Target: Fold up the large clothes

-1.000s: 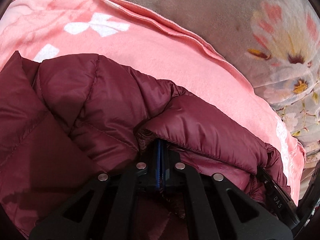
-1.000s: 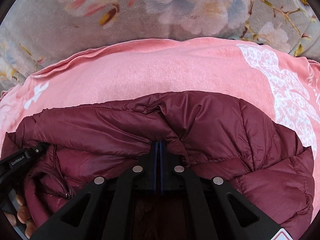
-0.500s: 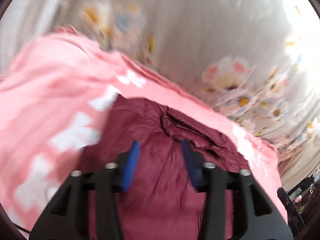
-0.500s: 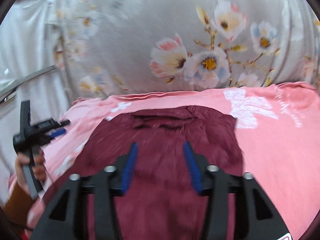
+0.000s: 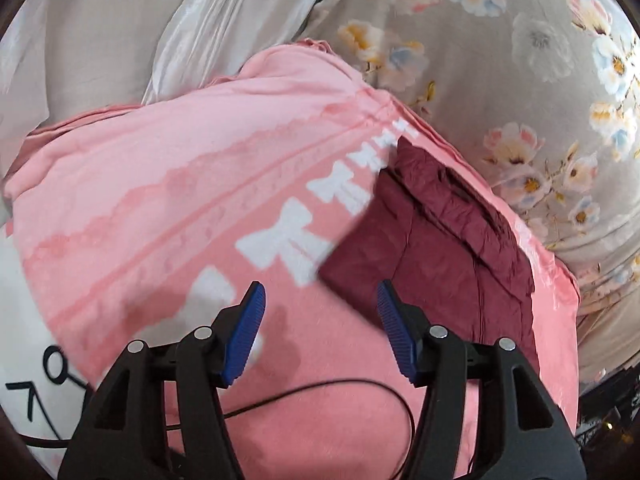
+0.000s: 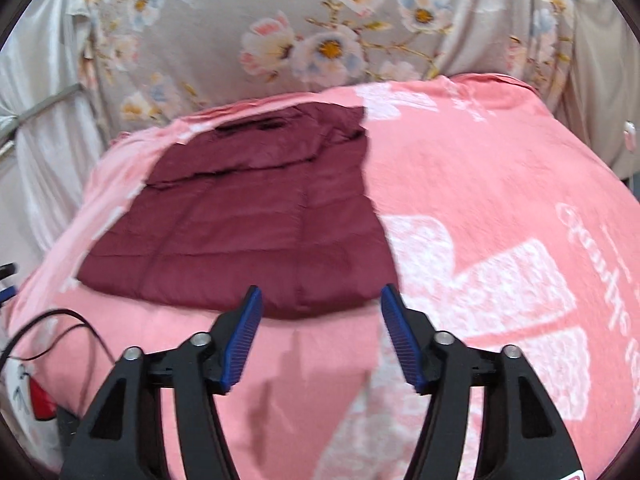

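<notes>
On top of the soft pink blanket with white bows [image 5: 168, 184], folded flat: the puffy dark red quilted jacket [image 6: 240, 216]. Seen from the right tongs [image 6: 320, 336], straight ahead at twelve o'clock, long side running away toward the flowery grey cover [image 6: 312, 20]. Seen from the left tongs [image 5: 320, 332], off at one o'clock. Right tongs look nearer. Both tongs spread wide, just been opening, pinching nothing. Next fold likely from the near edge.

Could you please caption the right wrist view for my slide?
Open right gripper above folded maroon jacket on pink blanket.
</notes>
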{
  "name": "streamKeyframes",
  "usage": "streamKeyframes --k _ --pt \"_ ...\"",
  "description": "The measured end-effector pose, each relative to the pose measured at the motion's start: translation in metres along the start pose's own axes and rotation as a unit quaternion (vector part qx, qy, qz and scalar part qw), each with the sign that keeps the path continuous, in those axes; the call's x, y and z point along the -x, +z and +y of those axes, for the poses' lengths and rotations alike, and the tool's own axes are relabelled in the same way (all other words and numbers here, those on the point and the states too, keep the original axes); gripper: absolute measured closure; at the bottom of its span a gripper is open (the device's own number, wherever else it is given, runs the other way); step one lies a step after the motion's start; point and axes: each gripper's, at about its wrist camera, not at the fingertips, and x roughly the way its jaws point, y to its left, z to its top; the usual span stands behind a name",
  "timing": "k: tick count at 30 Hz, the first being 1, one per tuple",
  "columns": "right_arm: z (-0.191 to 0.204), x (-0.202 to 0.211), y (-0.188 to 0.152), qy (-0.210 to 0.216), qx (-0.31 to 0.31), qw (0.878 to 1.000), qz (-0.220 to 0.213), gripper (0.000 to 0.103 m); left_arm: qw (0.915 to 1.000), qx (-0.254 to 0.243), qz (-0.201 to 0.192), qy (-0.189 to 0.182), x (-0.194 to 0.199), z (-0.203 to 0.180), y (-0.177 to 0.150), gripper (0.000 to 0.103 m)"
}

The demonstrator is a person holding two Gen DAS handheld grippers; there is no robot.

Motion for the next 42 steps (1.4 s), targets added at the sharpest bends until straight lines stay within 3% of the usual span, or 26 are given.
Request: streamKeyframes --k 2,6,12,16,17,18,19,20,21,22,27,31,37,42 --pt "-0.005 -0.011 0.0 -0.023 -0.004 1.0 0.004 0.039 0.9996 0.014 0.015 -0.019 -0.01 0.005 0.001 0.039" --pt "-0.018 -0.038 0.005 -0.052 -0.032 0.998 0.013 0.039 0.9944 0.049 0.055 -0.076 -0.064 0.004 0.01 0.039" --pt "-0.028 -0.065 0.006 -0.052 -0.064 0.996 0.044 0.039 0.9935 0.027 0.099 -0.051 -0.145 -0.015 0.006 0.039" --pt "-0.028 -0.076 0.007 -0.027 -0.084 0.994 0.057 0.04 0.9932 0.04 0.098 -0.049 -0.163 -0.014 0.003 0.039" --pt "-0.029 -0.077 0.008 -0.022 -0.09 0.994 0.057 0.045 0.9926 0.042 0.1 -0.053 -0.163 -0.015 0.004 0.04" --pt "-0.029 -0.079 0.009 -0.013 -0.099 0.993 0.057 0.051 0.9914 0.047 0.104 -0.063 -0.165 -0.017 0.005 0.048" --pt "-0.029 -0.081 0.011 -0.003 -0.105 0.993 0.06 0.066 0.9901 0.052 0.11 -0.07 -0.167 -0.017 0.004 0.056" --pt "-0.028 -0.082 0.012 0.002 -0.11 0.992 0.06 0.082 0.9879 0.056 0.121 -0.08 -0.17 -0.017 0.004 0.075" --pt "-0.026 -0.081 0.014 0.004 -0.112 0.992 0.057 0.09 0.9851 0.062 0.131 -0.093 -0.173 -0.017 0.004 0.086" --pt "-0.024 -0.077 0.016 0.004 -0.112 0.992 0.05 0.097 0.984 0.069 0.131 -0.1 -0.171 -0.017 0.004 0.09" --pt "-0.01 -0.021 0.03 0.024 -0.101 0.995 -0.013 0.1 0.9864 0.043 0.081 -0.136 -0.12 -0.035 0.013 0.098" --pt "0.008 0.048 0.038 0.039 -0.045 0.996 -0.07 0.1 0.9836 0.01 0.044 -0.175 -0.057 -0.05 0.019 0.099" --pt "0.027 0.186 0.005 0.076 0.065 0.983 -0.154 0.1 0.9734 -0.046 -0.019 -0.224 0.07 -0.044 0.005 0.099" --pt "0.022 0.257 -0.019 0.088 0.084 0.976 -0.18 0.1 0.9637 -0.049 -0.088 -0.247 0.169 -0.024 -0.008 0.099"
